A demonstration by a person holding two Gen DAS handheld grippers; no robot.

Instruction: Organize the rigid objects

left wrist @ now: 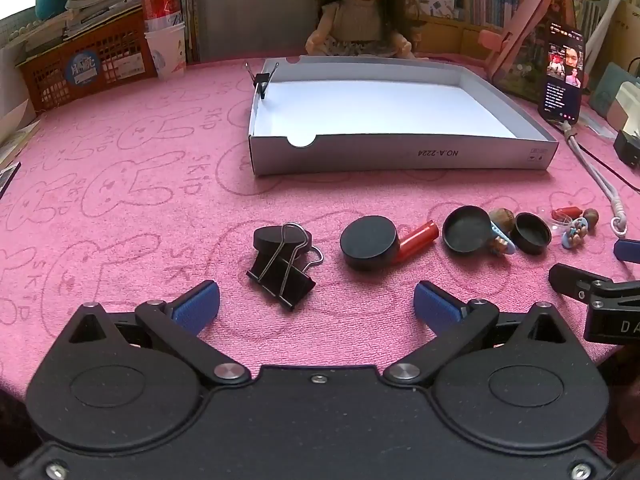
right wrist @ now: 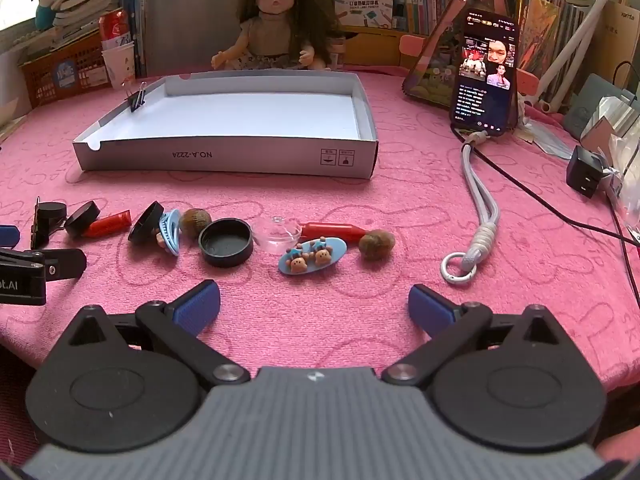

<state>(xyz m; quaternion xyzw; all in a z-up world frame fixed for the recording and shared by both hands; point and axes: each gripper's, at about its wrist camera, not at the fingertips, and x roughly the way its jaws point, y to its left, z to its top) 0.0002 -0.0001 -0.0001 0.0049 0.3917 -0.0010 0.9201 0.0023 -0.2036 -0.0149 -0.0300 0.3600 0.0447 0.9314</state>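
Note:
A row of small objects lies on the pink cloth in front of a shallow grey box (left wrist: 400, 158) (right wrist: 224, 164) with a white floor. A small binder clip (left wrist: 262, 82) (right wrist: 137, 98) grips its left wall. My left gripper (left wrist: 316, 306) stands open just short of a large black binder clip (left wrist: 282, 276); beyond it lie a black cap (left wrist: 368, 242) and a red tube (left wrist: 418, 236). My right gripper (right wrist: 314, 308) is open too, near a blue bear hair clip (right wrist: 312, 258), an upturned black cap (right wrist: 226, 242), a clear dome (right wrist: 278, 234) and a brown nut (right wrist: 376, 244).
A doll (right wrist: 276, 20) sits behind the box. A phone (right wrist: 486, 76) leans on a stand at the right, its grey lanyard (right wrist: 478, 208) and a black cable trailing over the cloth. A red basket (left wrist: 84, 64), cups and books line the back edge.

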